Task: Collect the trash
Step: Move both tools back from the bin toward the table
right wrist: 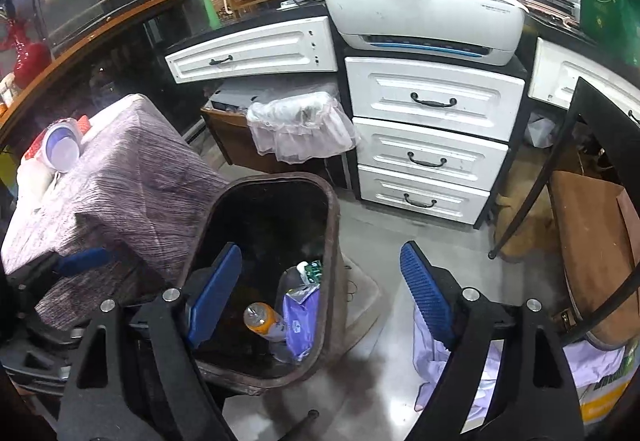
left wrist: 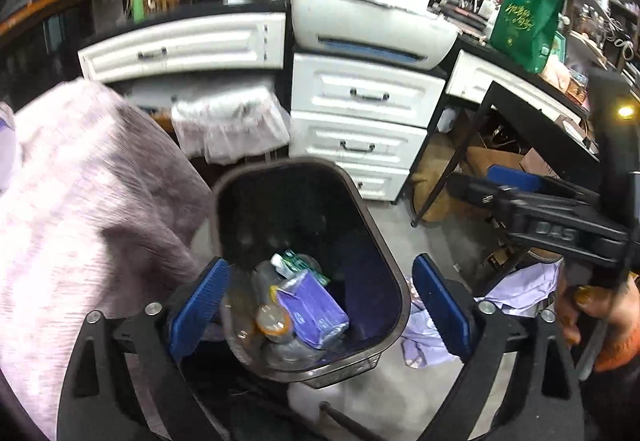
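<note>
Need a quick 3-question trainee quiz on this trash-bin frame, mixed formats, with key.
1. True or false: the left hand-held gripper is open and holds nothing.
2. Which lies inside the trash bin? A) purple carton B) green bag C) red vase
3. Fill in: the bottle in the bin has an ____ cap.

Key: 1 true; 2 A; 3 orange.
</note>
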The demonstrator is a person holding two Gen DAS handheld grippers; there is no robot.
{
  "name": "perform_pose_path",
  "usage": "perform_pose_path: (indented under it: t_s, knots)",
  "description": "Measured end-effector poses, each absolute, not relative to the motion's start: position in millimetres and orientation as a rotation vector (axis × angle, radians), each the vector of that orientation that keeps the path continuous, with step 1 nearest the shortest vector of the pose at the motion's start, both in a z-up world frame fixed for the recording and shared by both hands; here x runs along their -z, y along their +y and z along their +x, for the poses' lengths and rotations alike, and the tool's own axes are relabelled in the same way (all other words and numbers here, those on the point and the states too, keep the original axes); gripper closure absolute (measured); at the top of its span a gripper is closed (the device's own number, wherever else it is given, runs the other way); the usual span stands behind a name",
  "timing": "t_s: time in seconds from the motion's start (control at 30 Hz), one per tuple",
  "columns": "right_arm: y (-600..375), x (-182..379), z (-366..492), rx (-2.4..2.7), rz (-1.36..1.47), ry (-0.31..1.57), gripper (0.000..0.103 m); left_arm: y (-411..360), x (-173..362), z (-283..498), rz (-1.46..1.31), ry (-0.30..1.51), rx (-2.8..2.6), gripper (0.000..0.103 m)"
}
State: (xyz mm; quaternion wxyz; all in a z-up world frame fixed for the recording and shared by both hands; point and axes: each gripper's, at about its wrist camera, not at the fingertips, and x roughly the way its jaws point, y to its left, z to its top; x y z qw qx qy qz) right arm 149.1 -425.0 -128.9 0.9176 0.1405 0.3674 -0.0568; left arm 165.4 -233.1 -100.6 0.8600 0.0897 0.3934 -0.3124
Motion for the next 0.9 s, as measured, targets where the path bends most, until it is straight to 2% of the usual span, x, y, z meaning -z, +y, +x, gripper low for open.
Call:
perform_pose_path:
  t_s: [0.17,0.6,0.9]
  knots:
    - [-405.5,122.4,155.5,0.065,0.257,0.76,0.02,-204.7,75.0,162.2,0.167,0.779,0.644,0.006]
    - [-335.9,100.0,177.7,-0.102,0.169,0.747,0.018,-107.7,39.0,184.3,0.124,0.693,0.37,0.006]
    - [-292.9,88.1,189.4,-0.2,0.122,0.729,0.017,-30.7,32.3,222.1,0.119,0.695,0.102,0.006]
